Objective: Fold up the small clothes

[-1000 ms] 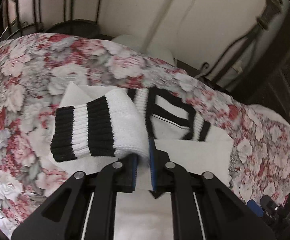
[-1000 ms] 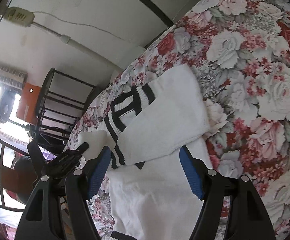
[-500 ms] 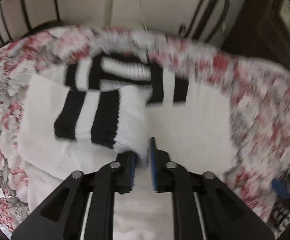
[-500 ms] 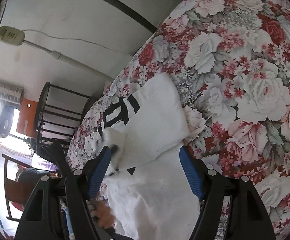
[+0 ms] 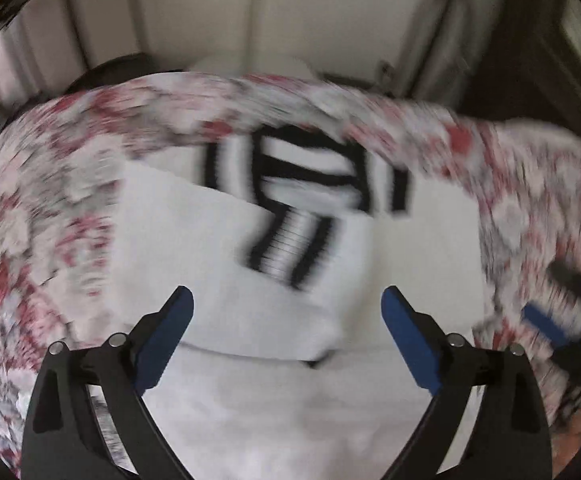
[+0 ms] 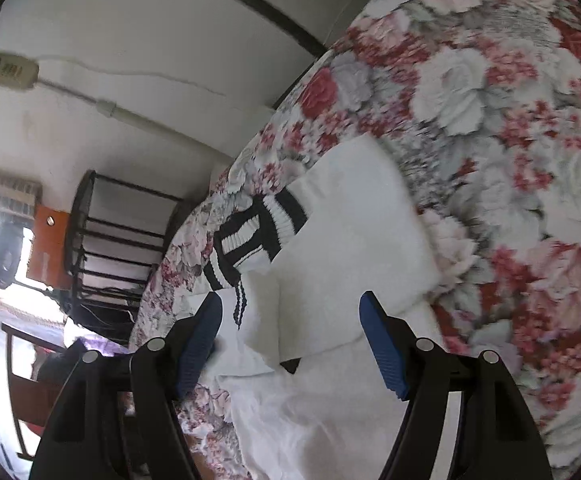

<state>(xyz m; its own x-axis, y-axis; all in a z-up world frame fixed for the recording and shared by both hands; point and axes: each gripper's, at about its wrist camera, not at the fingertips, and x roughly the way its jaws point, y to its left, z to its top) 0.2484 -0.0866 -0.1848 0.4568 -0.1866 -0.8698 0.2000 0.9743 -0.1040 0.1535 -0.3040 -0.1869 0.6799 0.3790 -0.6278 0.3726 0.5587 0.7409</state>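
White sweater [image 5: 290, 360] w/ black-striped cuffs and collar lies flat on the floral bedspread [image 6: 510, 128], both sleeves folded in over the chest; left wrist view is blurred, so the cuffs probably overlap near the collar. Left gripper [image 5: 286, 320] hovers over the near body, jaws wide apart, holding nothing. Right gripper [image 6: 290, 324] likewise spread, empty. Black metal rack [image 6: 106, 240] far left by the wall.
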